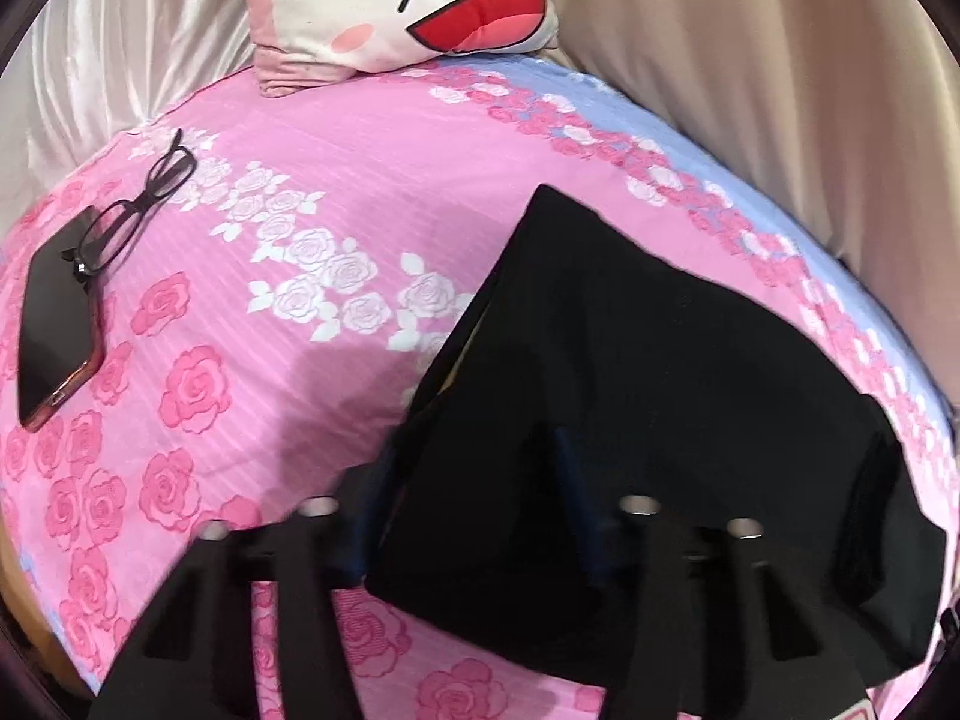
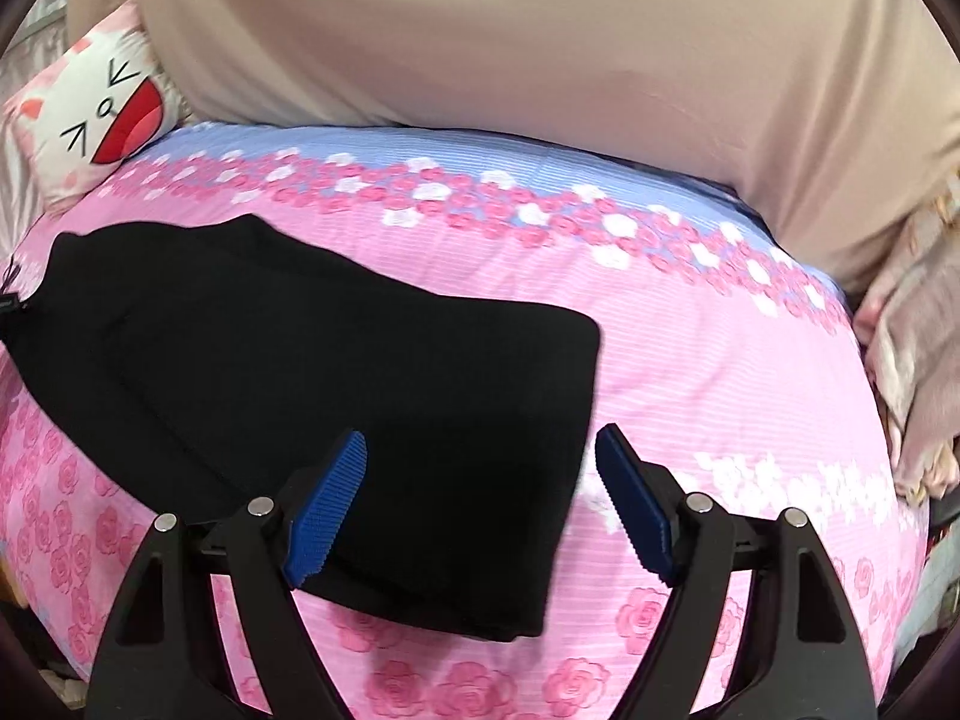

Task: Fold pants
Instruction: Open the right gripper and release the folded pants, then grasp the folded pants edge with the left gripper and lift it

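Observation:
The black pants (image 2: 336,360) lie folded on the pink rose bedsheet (image 2: 750,360). In the right wrist view my right gripper (image 2: 480,504) is open, its blue pads (image 2: 327,510) spread just above the folded pants' near right corner. In the left wrist view the pants (image 1: 648,372) drape over my left gripper (image 1: 474,480). Its fingers are wide apart and its blue pads (image 1: 576,498) are partly covered by the cloth, which lifts into a peak.
A black phone (image 1: 57,324) and black glasses (image 1: 135,210) lie on the sheet at the left. A cartoon-face pillow (image 1: 414,0) sits at the bed's far end. Beige curtain (image 2: 540,48) hangs behind. Crumpled fabric (image 2: 918,372) lies at the right.

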A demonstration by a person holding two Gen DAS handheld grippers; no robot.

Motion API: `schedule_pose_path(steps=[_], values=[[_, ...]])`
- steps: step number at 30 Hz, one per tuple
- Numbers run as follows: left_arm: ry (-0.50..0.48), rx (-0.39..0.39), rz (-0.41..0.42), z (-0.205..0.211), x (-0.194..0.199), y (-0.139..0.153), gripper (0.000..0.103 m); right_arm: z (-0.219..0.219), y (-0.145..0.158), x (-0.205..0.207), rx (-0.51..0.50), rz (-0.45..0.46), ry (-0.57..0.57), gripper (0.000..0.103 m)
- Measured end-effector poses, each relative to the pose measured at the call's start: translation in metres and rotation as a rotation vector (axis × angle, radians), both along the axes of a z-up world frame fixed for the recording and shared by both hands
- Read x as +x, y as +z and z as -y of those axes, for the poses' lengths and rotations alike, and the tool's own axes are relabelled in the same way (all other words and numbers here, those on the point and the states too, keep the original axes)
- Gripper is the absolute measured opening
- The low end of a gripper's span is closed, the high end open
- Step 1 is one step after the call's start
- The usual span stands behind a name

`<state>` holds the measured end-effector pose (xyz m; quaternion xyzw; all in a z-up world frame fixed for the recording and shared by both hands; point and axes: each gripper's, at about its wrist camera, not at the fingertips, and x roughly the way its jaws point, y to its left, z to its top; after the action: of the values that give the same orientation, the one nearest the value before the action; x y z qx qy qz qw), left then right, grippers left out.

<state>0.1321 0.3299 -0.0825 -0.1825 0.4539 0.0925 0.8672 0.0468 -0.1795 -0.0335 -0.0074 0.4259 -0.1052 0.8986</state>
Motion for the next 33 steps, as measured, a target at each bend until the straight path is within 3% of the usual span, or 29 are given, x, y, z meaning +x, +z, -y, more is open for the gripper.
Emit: schedule_pose_path(steps=[1,4,10,17,20,27,33], values=[[-0.007,-0.025,0.002,-0.001,0.0,0.001,0.027,0.004,0.0,-0.002,0.005,0.003,-0.011,0.078],[-0.02,-0.091,0.012,-0.004,-0.001,0.005,0.019,0.017,0.001,-0.009,0.012,0.009,-0.033,0.079],[-0.053,-0.058,0.081,0.024,-0.01,0.044,0.016,0.047,0.002,-0.024,0.01,0.015,-0.089,0.081],[-0.313,0.024,0.251,0.142,-0.025,0.133,0.012,0.095,-0.003,-0.055,0.044,0.036,-0.186,0.082],[-0.444,0.062,0.295,0.207,-0.028,0.155,0.011,0.113,-0.004,-0.07,0.062,0.048,-0.213,0.082],[-0.655,0.061,0.296,0.326,-0.031,0.162,0.011,0.149,-0.006,-0.104,0.089,0.069,-0.268,0.082],[-0.802,0.085,0.251,0.42,-0.039,0.142,0.011,0.18,-0.012,-0.131,0.13,0.096,-0.333,0.082]])
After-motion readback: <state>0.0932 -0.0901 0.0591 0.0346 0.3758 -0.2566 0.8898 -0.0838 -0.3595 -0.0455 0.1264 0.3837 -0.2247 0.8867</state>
